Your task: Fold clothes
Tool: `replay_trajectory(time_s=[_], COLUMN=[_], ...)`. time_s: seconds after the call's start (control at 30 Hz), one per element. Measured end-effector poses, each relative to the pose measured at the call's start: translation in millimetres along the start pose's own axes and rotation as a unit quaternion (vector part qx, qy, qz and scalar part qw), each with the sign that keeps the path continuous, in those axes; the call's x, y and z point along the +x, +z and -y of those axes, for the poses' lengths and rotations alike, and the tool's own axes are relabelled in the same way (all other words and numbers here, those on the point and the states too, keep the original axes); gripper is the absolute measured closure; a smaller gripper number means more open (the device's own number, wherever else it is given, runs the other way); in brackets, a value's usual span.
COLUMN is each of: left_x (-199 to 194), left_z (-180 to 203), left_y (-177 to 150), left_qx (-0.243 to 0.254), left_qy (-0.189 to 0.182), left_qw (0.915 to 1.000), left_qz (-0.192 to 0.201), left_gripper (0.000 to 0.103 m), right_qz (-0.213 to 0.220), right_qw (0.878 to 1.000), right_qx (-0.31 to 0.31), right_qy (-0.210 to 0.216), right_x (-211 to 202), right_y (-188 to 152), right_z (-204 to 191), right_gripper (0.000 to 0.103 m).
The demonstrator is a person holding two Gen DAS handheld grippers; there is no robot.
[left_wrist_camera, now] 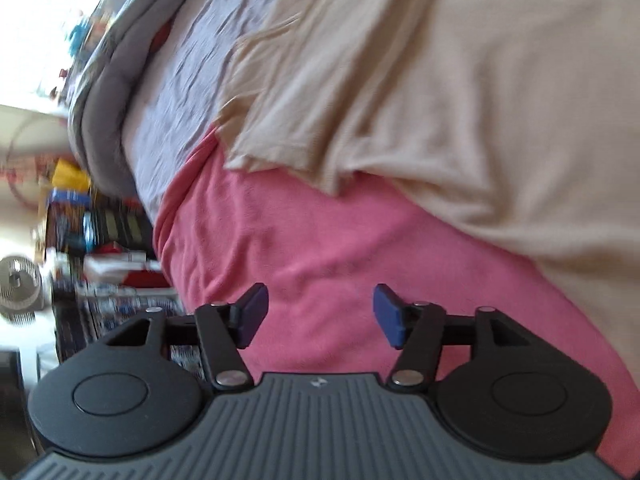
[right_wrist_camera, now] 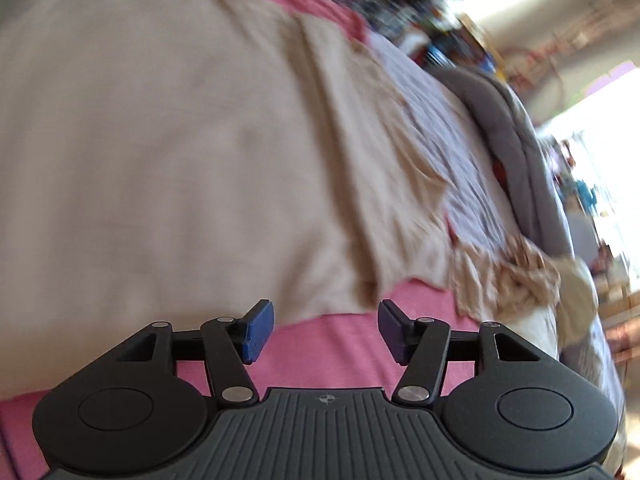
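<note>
A beige garment (left_wrist_camera: pixel 460 100) lies spread over a pink cloth (left_wrist_camera: pixel 320 256) on a bed; one sleeve (left_wrist_camera: pixel 260 132) sticks out toward the lilac sheet. My left gripper (left_wrist_camera: pixel 320 314) is open and empty, hovering over the pink cloth just short of the garment's edge. In the right wrist view the same beige garment (right_wrist_camera: pixel 180 160) fills the left and middle, with its edge over the pink cloth (right_wrist_camera: pixel 332 360). My right gripper (right_wrist_camera: pixel 326 330) is open and empty, close to that edge. Both views are motion-blurred.
A lilac sheet (left_wrist_camera: pixel 192 112) and a grey padded quilt (left_wrist_camera: pixel 108 92) lie beyond the garment, the quilt also in the right wrist view (right_wrist_camera: pixel 516 140). Crumpled beige cloth (right_wrist_camera: pixel 520 276) lies at the right. Cluttered shelves (left_wrist_camera: pixel 96 232) and a small fan (left_wrist_camera: pixel 20 280) stand beside the bed.
</note>
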State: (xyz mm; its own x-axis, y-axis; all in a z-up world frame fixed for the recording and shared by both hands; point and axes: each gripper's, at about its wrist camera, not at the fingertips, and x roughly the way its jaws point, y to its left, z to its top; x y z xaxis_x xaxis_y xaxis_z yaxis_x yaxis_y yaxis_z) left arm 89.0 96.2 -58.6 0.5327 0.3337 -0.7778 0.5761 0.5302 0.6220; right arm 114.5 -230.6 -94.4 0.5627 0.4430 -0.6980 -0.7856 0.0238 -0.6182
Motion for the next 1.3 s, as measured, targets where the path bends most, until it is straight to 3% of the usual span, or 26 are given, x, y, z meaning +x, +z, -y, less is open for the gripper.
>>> replay_trajectory(time_s=[0.2, 0.33, 0.57, 0.63, 0.8, 1.0, 1.23, 1.3], left_x=[-33.0, -65.8, -119.0, -126.7, -133.6, -135.5, -126.5, -123.2], left_z=[32.7, 53.4, 101.4, 115.6, 140.9, 154.5, 179.8, 185.0], left_y=[-21.0, -33.2, -61.6, -65.7, -61.0, -51.2, -56.0, -58.9], left_qx=[0.017, 0.034, 0.116, 0.131, 0.139, 0.149, 0.185, 0.193], left_qy=[-0.012, -0.039, -0.106, -0.124, -0.145, -0.158, -0.137, -0.118], left_qw=[0.9989, 0.9952, 0.9722, 0.9660, 0.9607, 0.9540, 0.9533, 0.9539], left_qz=[0.041, 0.083, 0.173, 0.185, 0.192, 0.207, 0.196, 0.197], left_gripper=[0.040, 0.040, 0.036, 0.036, 0.035, 0.035, 0.034, 0.028], right_qz=[0.021, 0.044, 0.072, 0.078, 0.083, 0.088, 0.062, 0.059], right_qw=[0.999, 0.997, 0.994, 0.993, 0.991, 0.991, 0.991, 0.991], right_qx=[-0.033, -0.055, -0.076, -0.082, -0.104, -0.085, -0.080, -0.086], right_qy=[0.024, 0.029, 0.019, 0.011, -0.015, -0.062, -0.084, -0.087], right_x=[-64.9, -94.4, -108.0, -104.9, -89.7, -93.5, -82.3, -82.3], right_y=[25.1, 40.9, 73.7, 78.2, 89.5, 94.3, 88.7, 85.2], right_z=[-79.6, -131.5, -187.5, -197.0, -213.3, -206.4, -198.3, -201.2], right_gripper=[0.035, 0.031, 0.029, 0.028, 0.023, 0.021, 0.021, 0.021])
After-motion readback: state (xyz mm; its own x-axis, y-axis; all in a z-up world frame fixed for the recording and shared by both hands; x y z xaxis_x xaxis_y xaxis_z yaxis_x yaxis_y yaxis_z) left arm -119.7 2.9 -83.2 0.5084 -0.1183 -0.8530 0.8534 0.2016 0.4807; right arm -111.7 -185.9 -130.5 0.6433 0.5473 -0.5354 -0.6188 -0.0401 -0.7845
